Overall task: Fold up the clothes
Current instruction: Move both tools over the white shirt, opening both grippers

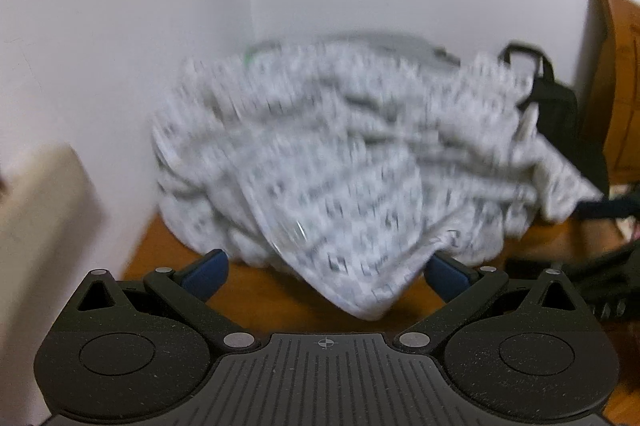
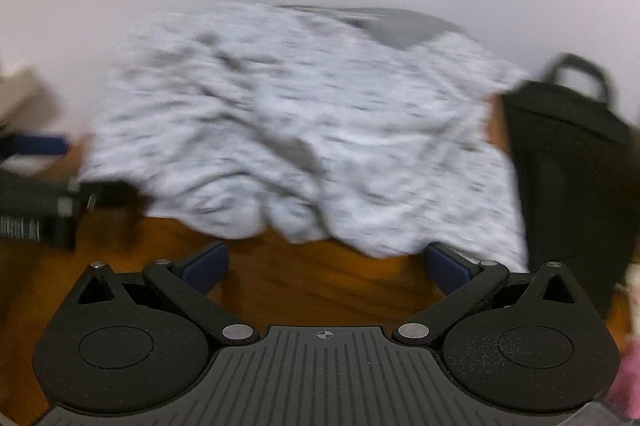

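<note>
A crumpled white garment with a small dark print (image 1: pixel 320 153) lies heaped on the brown wooden table (image 1: pixel 256 290), against the white wall. My left gripper (image 1: pixel 326 276) is open just in front of it, and a drooping corner of the cloth hangs between the blue fingertips without being pinched. In the right wrist view the same garment (image 2: pixel 304 129) spreads wide, with a grey piece (image 2: pixel 400 25) at its back. My right gripper (image 2: pixel 326 268) is open, its fingers apart over bare table (image 2: pixel 320 282) just short of the cloth's front edge. Both views are blurred by motion.
A black bag with handles (image 2: pixel 572 153) stands right of the garment, also visible as the black bag (image 1: pixel 560 113) in the left view. A brown cardboard box (image 1: pixel 620 85) sits at far right. The left gripper's body (image 2: pixel 36 185) shows at the left edge. White walls close the corner.
</note>
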